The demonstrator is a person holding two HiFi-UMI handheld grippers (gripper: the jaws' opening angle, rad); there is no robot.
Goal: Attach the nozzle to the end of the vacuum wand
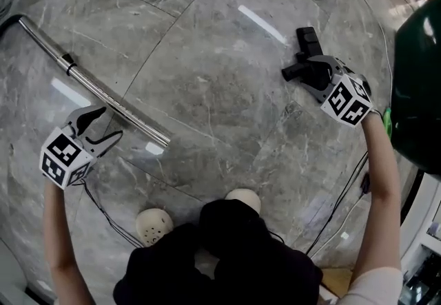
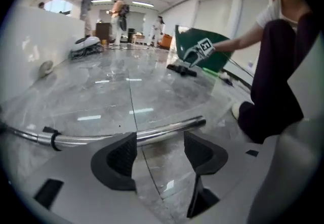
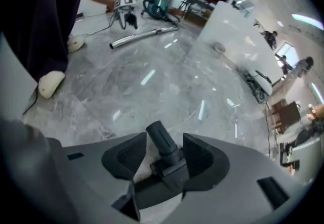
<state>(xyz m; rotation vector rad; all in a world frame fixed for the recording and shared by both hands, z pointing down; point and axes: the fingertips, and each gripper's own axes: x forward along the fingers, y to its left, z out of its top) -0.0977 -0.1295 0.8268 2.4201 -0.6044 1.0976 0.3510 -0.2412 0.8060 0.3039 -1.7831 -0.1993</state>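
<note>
The chrome vacuum wand (image 1: 96, 87) lies on the marble floor (image 1: 220, 104), its open end just beyond the left tool (image 1: 103, 124), whose jaws stand spread with nothing between them. Well apart from it, the black nozzle (image 1: 308, 42) sits on the floor between the right tool's (image 1: 306, 71) spread jaws, not pinched.

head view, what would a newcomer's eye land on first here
The long chrome vacuum wand lies slantwise on the grey marble floor at left, with the open left gripper beside its free end. At upper right, well apart from the wand, the black nozzle sits on the floor with its neck between the open jaws of the right gripper.
</note>
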